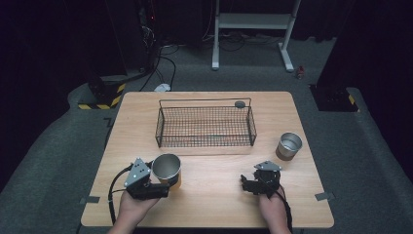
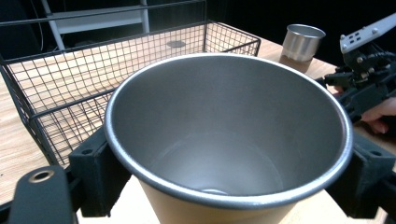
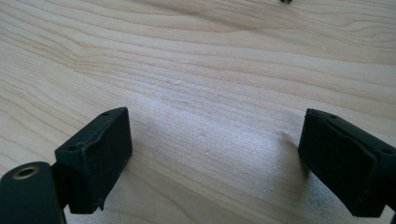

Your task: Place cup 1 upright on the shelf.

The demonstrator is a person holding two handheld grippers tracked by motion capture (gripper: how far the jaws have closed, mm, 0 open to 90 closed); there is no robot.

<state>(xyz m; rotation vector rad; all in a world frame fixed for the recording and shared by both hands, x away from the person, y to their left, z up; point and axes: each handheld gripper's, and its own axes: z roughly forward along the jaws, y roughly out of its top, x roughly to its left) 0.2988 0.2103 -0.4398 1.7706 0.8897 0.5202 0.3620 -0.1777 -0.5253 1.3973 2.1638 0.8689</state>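
A steel cup [image 1: 167, 168] with a tan lower band sits at the near left of the table, gripped by my left gripper [image 1: 163, 183]. In the left gripper view the cup [image 2: 224, 140] looms large, mouth up and empty, with both black pads [image 2: 95, 175] pressed on its sides. A second steel cup [image 1: 289, 145] stands upright at the right, also seen as the far cup [image 2: 302, 42]. My right gripper [image 1: 247, 184] rests low over the near right of the table; its jaws stand wide apart over bare wood [image 3: 210, 121].
A black wire basket [image 1: 205, 126] stands in the middle of the table, just beyond the held cup, with a small round grey disc [image 1: 239, 104] at its far right corner. The wooden table's edges [image 1: 311, 146] drop to grey carpet.
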